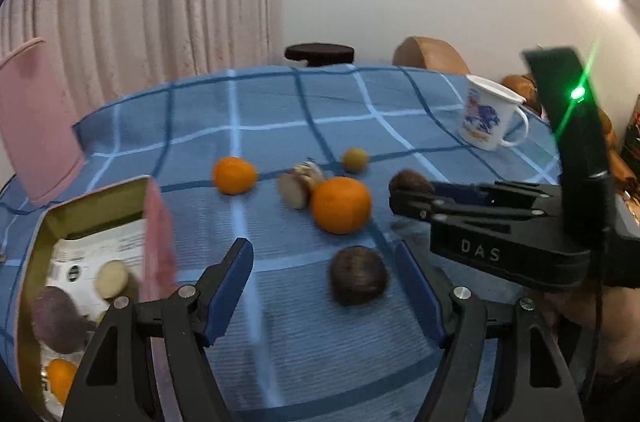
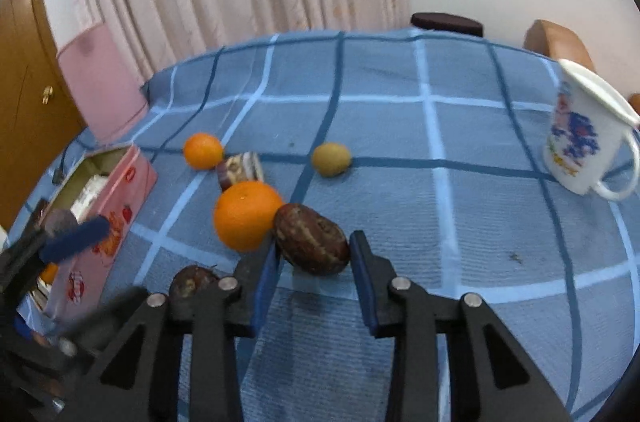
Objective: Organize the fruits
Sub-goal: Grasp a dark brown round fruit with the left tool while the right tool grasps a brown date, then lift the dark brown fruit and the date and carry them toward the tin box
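Motion blur smeared the small striped object (image 2: 240,169) between the two oranges, so I could not tell what it was, and the pink box (image 1: 158,234) was cut off at the frame's edge. The right hand-held gripper (image 2: 314,254) was clamped on a dark brown passion fruit (image 2: 311,239) beside the larger orange (image 2: 246,215), while the left hand-held gripper (image 1: 324,296) stood wide, a second passion fruit (image 1: 359,275) lying on the blue checked worktop (image 1: 280,118) between its fingers. The box held a purple fruit (image 1: 58,318), a pale round one (image 1: 112,278) and an orange (image 1: 60,376).
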`<state>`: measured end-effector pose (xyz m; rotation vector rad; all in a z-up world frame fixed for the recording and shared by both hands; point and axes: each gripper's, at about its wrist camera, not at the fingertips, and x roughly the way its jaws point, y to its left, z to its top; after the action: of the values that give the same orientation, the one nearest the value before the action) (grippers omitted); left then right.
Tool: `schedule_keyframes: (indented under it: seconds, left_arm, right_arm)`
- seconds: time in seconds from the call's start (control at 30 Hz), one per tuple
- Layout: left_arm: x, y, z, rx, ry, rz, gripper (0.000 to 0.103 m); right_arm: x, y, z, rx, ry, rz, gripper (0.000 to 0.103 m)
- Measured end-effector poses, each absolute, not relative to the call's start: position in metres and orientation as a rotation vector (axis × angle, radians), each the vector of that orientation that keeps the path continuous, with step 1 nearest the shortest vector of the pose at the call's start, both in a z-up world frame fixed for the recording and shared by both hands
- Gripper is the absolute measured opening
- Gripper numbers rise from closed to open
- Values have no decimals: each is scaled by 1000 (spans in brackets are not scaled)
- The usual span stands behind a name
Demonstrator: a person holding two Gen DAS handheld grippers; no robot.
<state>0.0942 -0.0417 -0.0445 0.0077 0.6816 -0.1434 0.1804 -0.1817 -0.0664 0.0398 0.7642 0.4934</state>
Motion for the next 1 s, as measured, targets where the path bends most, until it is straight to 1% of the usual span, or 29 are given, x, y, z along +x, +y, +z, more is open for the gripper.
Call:
schedule_keyframes:
  seconds: [0.17, 0.33, 0.37, 0.4, 0.47, 1.0]
  left_arm:
    - [114, -46, -57, -19, 751, -155, 75]
    - [128, -52, -66, -20, 817, -202, 73]
    - [131, -54, -68, -24, 832, -209, 64]
    - [132, -56, -70, -26, 845, -215, 50]
    - [136, -58, -73, -31, 872, -227, 40]
    - [110, -39, -49, -88, 668, -141, 40]
  right_arm:
    - [181, -202, -63, 131, 732, 464, 39]
    - [180, -199, -59, 121, 724, 465, 39]
    - [180, -197, -59, 116, 724, 466, 39]
    - [180, -197, -59, 115, 724, 467, 39]
    - [180, -198, -60, 119, 727, 471, 39]
    - [162, -193, -49, 83, 630, 528, 39]
